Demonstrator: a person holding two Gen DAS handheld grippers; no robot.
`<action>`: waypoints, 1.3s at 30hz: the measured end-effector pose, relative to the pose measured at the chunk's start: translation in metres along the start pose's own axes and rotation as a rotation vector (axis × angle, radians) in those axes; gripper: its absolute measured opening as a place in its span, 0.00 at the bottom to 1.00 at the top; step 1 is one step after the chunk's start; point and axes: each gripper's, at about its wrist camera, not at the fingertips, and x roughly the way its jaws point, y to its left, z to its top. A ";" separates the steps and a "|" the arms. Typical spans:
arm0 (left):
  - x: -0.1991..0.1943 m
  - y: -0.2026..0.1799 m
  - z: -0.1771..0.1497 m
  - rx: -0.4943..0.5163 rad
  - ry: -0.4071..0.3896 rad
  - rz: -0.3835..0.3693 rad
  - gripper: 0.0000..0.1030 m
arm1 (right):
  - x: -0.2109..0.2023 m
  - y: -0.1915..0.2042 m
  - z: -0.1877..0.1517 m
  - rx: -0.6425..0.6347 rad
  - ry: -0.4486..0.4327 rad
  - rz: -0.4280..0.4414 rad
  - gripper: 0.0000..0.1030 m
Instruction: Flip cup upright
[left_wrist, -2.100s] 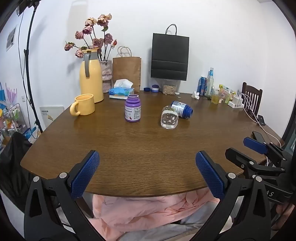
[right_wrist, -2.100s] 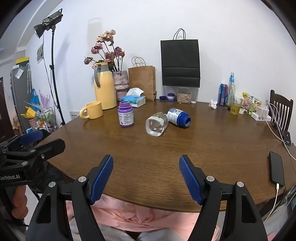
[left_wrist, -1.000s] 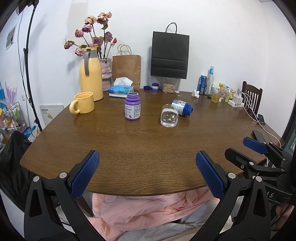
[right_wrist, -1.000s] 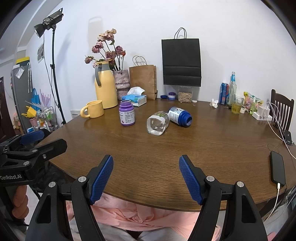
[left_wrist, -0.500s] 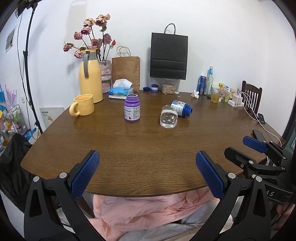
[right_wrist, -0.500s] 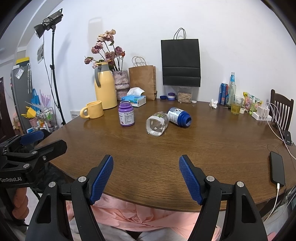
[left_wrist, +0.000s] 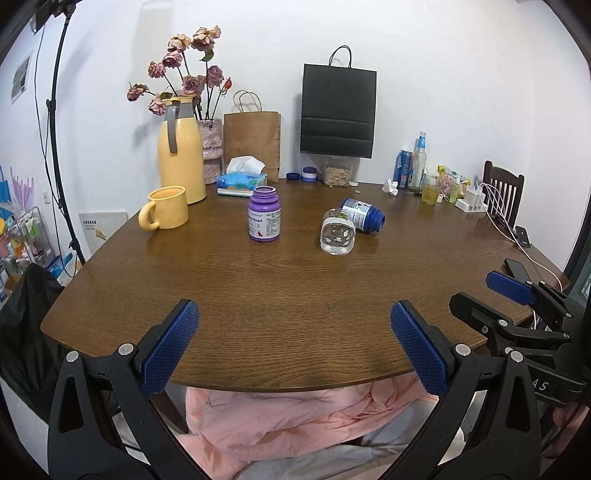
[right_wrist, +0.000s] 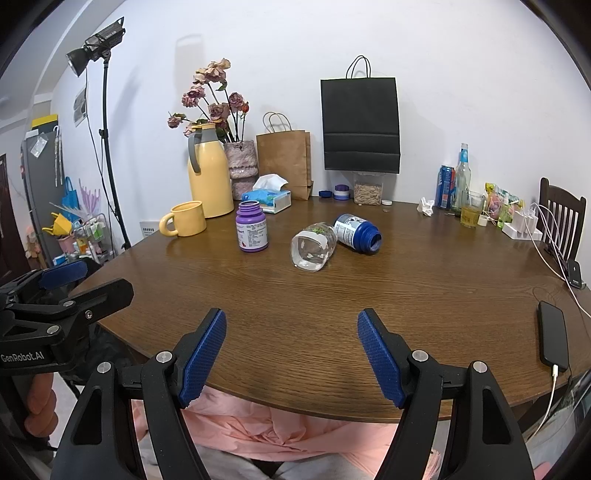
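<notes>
A clear glass cup (left_wrist: 337, 236) (right_wrist: 313, 246) lies on its side in the middle of the brown round table (left_wrist: 280, 291), its open end toward me. A blue bottle (left_wrist: 362, 215) (right_wrist: 357, 233) lies on its side just behind it, touching or nearly so. My left gripper (left_wrist: 294, 343) is open and empty at the table's near edge, well short of the cup. My right gripper (right_wrist: 291, 354) is open and empty at the near edge too. Each gripper shows in the other's view, the right (left_wrist: 517, 314) and the left (right_wrist: 62, 295).
A purple bottle (left_wrist: 263, 219) stands left of the cup. A yellow mug (left_wrist: 165, 213), yellow jug (left_wrist: 181, 151), tissue box (left_wrist: 242, 180) and paper bags (left_wrist: 338, 110) stand at the back. Drinks, a charger and cables (left_wrist: 469, 192) are back right. A phone (right_wrist: 552, 339) lies at the right edge.
Nothing on the table has moved. Both grippers have stayed open at the near edge, with only slight camera sway.
</notes>
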 end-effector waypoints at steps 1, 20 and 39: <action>0.000 0.000 0.000 0.000 0.001 0.000 1.00 | 0.000 0.000 0.000 0.000 0.001 0.000 0.76; 0.002 0.003 -0.002 -0.008 0.007 0.001 1.00 | 0.002 -0.002 0.000 0.003 0.006 0.003 0.76; 0.030 0.022 0.009 -0.028 -0.023 0.018 1.00 | 0.035 -0.008 0.003 0.051 0.017 0.037 0.76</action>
